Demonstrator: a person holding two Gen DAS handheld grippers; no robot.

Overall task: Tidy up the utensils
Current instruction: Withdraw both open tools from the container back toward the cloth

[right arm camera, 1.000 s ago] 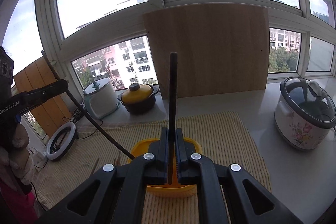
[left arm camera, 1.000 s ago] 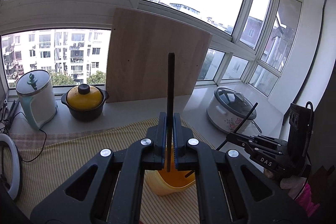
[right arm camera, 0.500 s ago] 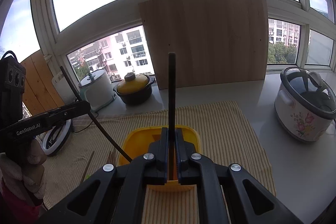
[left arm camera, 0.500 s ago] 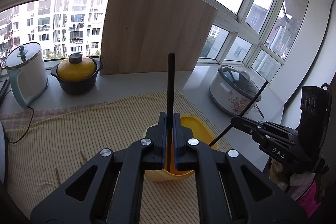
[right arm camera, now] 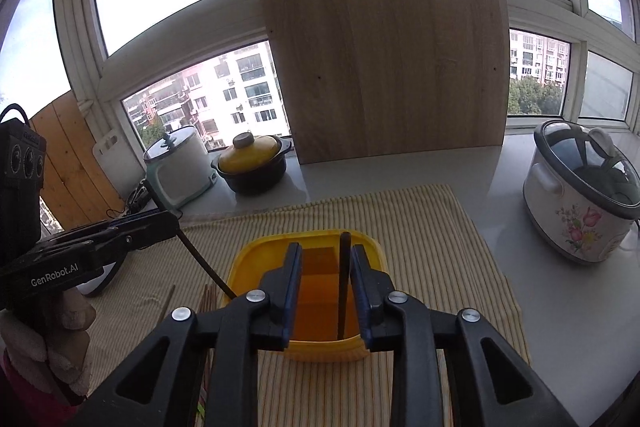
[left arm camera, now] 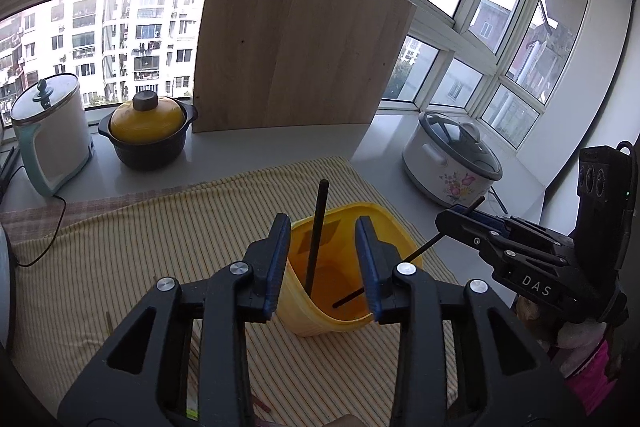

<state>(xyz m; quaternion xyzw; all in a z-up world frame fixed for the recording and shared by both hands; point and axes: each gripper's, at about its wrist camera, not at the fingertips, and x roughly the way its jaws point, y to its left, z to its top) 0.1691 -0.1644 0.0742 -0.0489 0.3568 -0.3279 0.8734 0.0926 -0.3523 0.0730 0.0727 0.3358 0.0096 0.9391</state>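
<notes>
A yellow plastic holder (left arm camera: 348, 275) (right arm camera: 316, 287) stands on the striped cloth. My left gripper (left arm camera: 323, 259) is open above it; a black chopstick (left arm camera: 316, 231) stands free in the holder between its fingers. My right gripper (right arm camera: 326, 287) is open too, with a black chopstick (right arm camera: 343, 283) dropping into the holder close to its right finger. In the left wrist view the right gripper (left arm camera: 500, 239) sits at the right, its chopstick (left arm camera: 400, 263) slanting into the holder. In the right wrist view the left gripper (right arm camera: 120, 235) sits at the left.
A striped cloth (left arm camera: 140, 247) covers the counter. A floral rice cooker (left arm camera: 452, 163), a yellow-lidded black pot (left arm camera: 148, 131), a white kettle (left arm camera: 48, 135) and a leaning wooden board (left arm camera: 296, 39) stand behind. Loose wooden chopsticks (right arm camera: 208, 299) lie left of the holder.
Both grippers have tilted down over the holder and opened. Each black chopstick has been let go and has slid down into the yellow holder.
</notes>
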